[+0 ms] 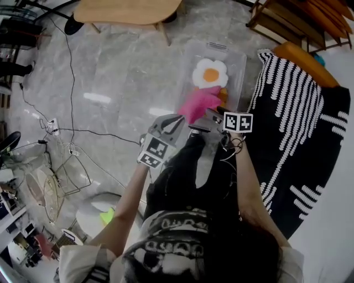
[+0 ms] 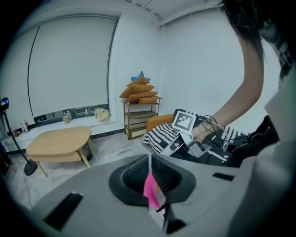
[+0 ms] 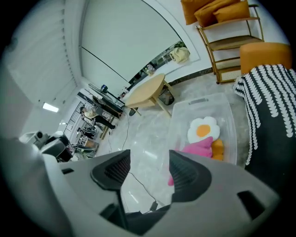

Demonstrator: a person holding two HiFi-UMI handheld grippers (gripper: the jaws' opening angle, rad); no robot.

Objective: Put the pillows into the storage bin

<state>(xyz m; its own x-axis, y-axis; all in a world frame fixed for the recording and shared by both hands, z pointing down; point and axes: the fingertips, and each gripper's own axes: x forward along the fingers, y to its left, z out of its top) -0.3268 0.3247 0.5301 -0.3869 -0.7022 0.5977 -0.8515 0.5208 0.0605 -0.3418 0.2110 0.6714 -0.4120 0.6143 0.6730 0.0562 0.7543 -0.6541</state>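
Observation:
A clear storage bin (image 1: 187,61) stands on the floor ahead, holding a fried-egg-shaped pillow (image 1: 210,73) and an orange pillow (image 1: 223,95). A pink pillow (image 1: 199,104) hangs over the bin's near end. My left gripper (image 1: 176,119) is shut on its edge; in the left gripper view pink fabric (image 2: 150,190) is pinched between the closed jaws of the gripper (image 2: 149,171). My right gripper (image 1: 211,116) sits just right of the pink pillow. The right gripper view shows that gripper (image 3: 149,164) open with nothing between its jaws, and the pink pillow (image 3: 199,148) lies beyond its right jaw, over the bin (image 3: 180,115).
A black-and-white striped cover (image 1: 287,110) lies over a sofa at the right. A wooden table (image 1: 127,11) stands beyond the bin, and a shelf (image 1: 298,16) with orange cushions is at the back right. Cables (image 1: 72,132) and a wire basket (image 1: 66,177) lie on the floor at the left.

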